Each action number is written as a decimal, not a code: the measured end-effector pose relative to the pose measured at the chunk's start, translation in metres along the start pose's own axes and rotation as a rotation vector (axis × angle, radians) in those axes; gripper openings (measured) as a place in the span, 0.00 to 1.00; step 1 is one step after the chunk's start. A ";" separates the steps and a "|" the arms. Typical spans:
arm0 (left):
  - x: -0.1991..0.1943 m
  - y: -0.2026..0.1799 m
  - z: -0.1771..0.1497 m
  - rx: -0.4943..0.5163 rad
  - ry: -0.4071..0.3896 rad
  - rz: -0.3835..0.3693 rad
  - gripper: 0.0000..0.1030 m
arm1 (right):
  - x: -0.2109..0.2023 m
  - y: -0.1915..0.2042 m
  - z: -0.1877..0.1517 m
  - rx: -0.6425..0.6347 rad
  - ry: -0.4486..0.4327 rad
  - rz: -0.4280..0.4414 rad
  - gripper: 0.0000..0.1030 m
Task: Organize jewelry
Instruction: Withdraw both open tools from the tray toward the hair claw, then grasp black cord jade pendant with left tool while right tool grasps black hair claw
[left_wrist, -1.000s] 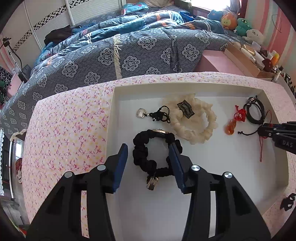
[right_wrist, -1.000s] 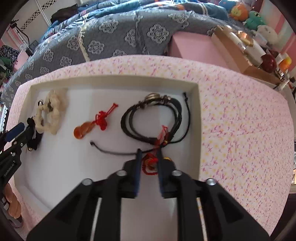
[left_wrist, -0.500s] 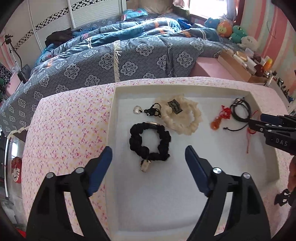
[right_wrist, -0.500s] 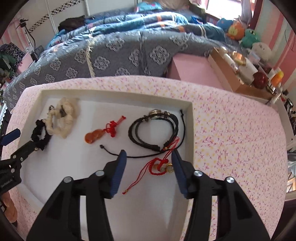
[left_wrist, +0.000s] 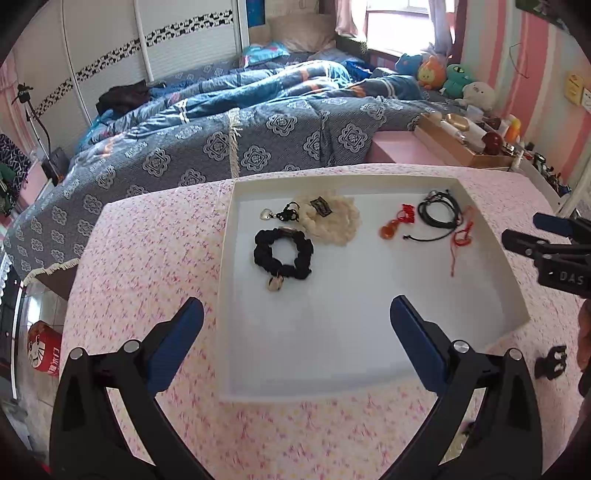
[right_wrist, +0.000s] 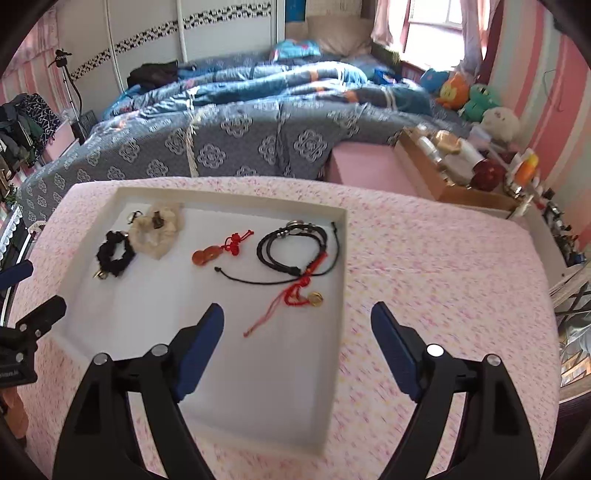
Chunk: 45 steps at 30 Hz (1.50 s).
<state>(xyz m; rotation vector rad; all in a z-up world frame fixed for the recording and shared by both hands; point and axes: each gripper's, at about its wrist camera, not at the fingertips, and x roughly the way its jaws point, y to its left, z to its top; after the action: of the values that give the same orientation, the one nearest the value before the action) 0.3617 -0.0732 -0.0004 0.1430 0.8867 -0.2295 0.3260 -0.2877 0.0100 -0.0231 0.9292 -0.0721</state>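
Note:
A white tray (left_wrist: 491, 266) (right_wrist: 341, 258) sits on a pink flowered tablecloth. In it lie a black bead bracelet (left_wrist: 283, 254) (right_wrist: 115, 254), a cream bead bracelet (left_wrist: 332, 219) (right_wrist: 159, 230), a small heart charm on black cord (left_wrist: 275, 214), an orange pendant with red knot (left_wrist: 397, 223) (right_wrist: 218, 249), a black cord bracelet (left_wrist: 441, 214) (right_wrist: 295, 245) and a red string charm (left_wrist: 461, 238) (right_wrist: 301, 295). My left gripper (left_wrist: 295, 339) is open and empty, held above the tray's near edge. My right gripper (right_wrist: 297, 343) is open and empty, above the tray's right edge.
A bed with a blue patterned quilt (left_wrist: 221, 140) runs behind the table. A pink box (right_wrist: 365, 166) and a wooden box of bottles (right_wrist: 454, 166) stand at the back right. A small black clip (left_wrist: 552, 362) lies on the cloth right of the tray.
Both grippers opened wide and pulled back and up from the tray. The left let go of the black bead bracelet, the right let go of the red string charm; both now lie in the tray.

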 end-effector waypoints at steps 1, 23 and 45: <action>-0.006 -0.002 -0.004 0.005 -0.007 -0.005 0.97 | -0.007 -0.002 -0.004 -0.003 -0.010 -0.007 0.80; -0.073 -0.063 -0.091 0.042 0.019 -0.097 0.97 | -0.085 -0.063 -0.130 0.076 -0.079 -0.106 0.90; -0.040 -0.144 -0.135 0.206 0.107 -0.103 0.86 | -0.059 -0.088 -0.180 0.146 0.019 -0.065 0.90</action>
<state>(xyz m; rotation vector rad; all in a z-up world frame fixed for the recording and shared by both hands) 0.1989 -0.1776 -0.0572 0.3040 0.9770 -0.4126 0.1420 -0.3696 -0.0455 0.0825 0.9401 -0.2001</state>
